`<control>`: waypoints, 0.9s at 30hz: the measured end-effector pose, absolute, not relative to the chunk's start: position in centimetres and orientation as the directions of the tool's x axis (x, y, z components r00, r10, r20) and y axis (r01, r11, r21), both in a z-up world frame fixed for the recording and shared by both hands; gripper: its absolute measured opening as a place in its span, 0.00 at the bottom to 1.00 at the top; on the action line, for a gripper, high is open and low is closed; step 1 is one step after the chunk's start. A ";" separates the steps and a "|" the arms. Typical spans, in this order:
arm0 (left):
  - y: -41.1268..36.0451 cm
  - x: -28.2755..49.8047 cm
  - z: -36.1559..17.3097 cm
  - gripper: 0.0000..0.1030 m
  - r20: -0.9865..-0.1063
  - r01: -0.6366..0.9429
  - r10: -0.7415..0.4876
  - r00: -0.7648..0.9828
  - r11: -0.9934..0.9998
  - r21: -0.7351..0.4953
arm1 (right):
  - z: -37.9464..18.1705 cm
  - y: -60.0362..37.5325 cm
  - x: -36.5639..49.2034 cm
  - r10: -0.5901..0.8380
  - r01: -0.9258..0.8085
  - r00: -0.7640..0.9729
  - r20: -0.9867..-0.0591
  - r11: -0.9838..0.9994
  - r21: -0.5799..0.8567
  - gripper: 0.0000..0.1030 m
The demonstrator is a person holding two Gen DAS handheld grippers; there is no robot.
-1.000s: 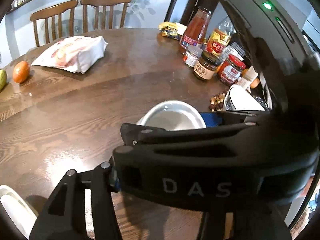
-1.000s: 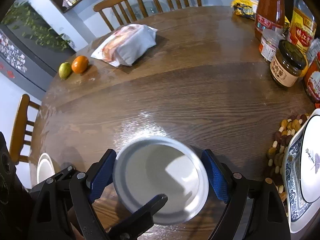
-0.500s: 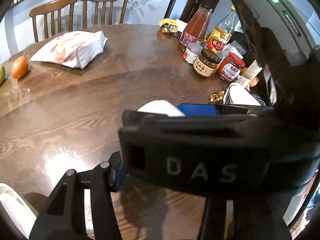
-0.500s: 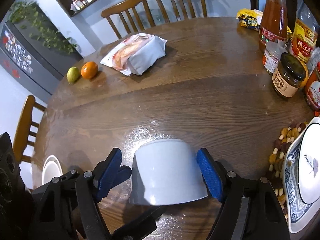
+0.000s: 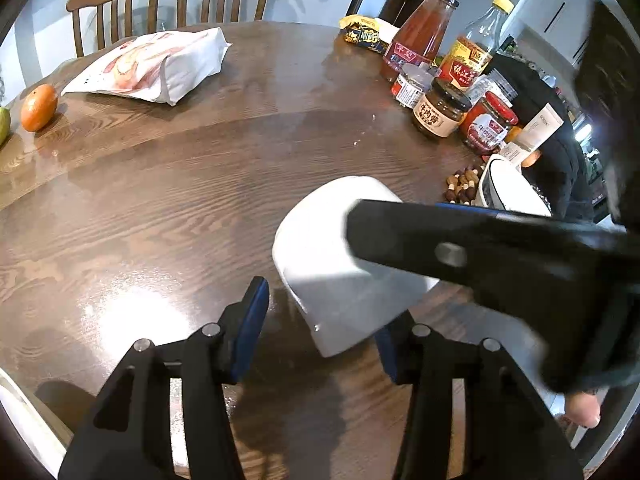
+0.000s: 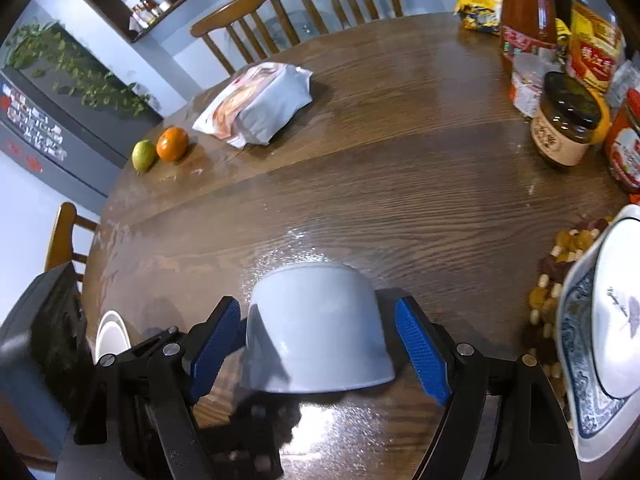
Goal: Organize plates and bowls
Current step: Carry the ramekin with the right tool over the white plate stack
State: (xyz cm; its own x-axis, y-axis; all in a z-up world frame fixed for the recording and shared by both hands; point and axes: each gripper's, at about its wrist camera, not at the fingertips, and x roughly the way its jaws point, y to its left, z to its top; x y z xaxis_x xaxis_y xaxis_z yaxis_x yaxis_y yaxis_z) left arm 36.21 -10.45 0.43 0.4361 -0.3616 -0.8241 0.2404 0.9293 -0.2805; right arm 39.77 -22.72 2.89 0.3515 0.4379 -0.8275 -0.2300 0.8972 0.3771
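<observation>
We see a pale bowl [image 6: 316, 332] turned upside down between the jaws of the right gripper [image 6: 320, 350]. Those jaws are spread wide, a blue pad on either side of the bowl, and each pad stands a little apart from the bowl wall, so nothing is pinched. In the right wrist view the bowl's rim faces down toward the wooden desk [image 6: 400, 184] and its flat base points away from the jaws.

In the left wrist view the same bowl [image 5: 320, 256] sits just ahead of the left gripper [image 5: 320, 320], slightly toward its right jaw. The left jaws are also spread, with only the desk surface between the pads and the bowl's edge just past them. One dark finger of the right gripper crosses over the bowl here, blurred.

To the right of the right jaws we see a blue-patterned plate [image 6: 576, 360] with a white plate [image 6: 616, 320] lying on it, and a scatter of nuts [image 6: 568, 248] beside them. Further ahead on that side stand jars and bottles [image 6: 564, 120]. Far ahead of the jaws lie a white snack bag [image 6: 256, 104], an orange [image 6: 172, 143] and a green fruit [image 6: 143, 155] touching it. To the left of the right jaws, at the desk edge, sits a small white bowl [image 6: 112, 334].
</observation>
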 end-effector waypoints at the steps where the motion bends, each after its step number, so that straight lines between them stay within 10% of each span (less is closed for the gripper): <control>1: -10.4 36.2 0.4 0.46 -0.825 0.236 -0.357 0.437 0.931 -0.278 | 3.1 -23.1 39.3 0.435 -0.224 0.367 -0.822 0.899 0.376 0.82; 16: -10.4 36.8 -0.6 0.46 -0.849 0.213 -0.300 0.435 0.951 -0.226 | 2.4 -27.1 34.6 0.416 -0.176 0.561 -0.716 0.905 0.388 0.83; 21: -10.4 36.8 -0.8 0.45 -0.858 0.210 -0.274 0.434 0.957 -0.199 | 1.9 -25.3 35.2 0.380 -0.201 0.551 -0.743 0.925 0.323 0.61; 27: -10.6 36.9 -1.2 0.41 -0.858 0.218 -0.281 0.431 0.954 -0.204 | 1.2 -25.0 35.9 0.346 -0.199 0.566 -0.748 0.938 0.283 0.59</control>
State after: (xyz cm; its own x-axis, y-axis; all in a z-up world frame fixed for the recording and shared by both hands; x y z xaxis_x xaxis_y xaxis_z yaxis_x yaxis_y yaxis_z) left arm 36.95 -10.59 -1.22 0.4306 -0.2814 -0.8576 0.2181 0.9544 -0.2037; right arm 35.89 -25.01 1.19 0.5663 0.3461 -0.7480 -0.1994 0.9381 0.2831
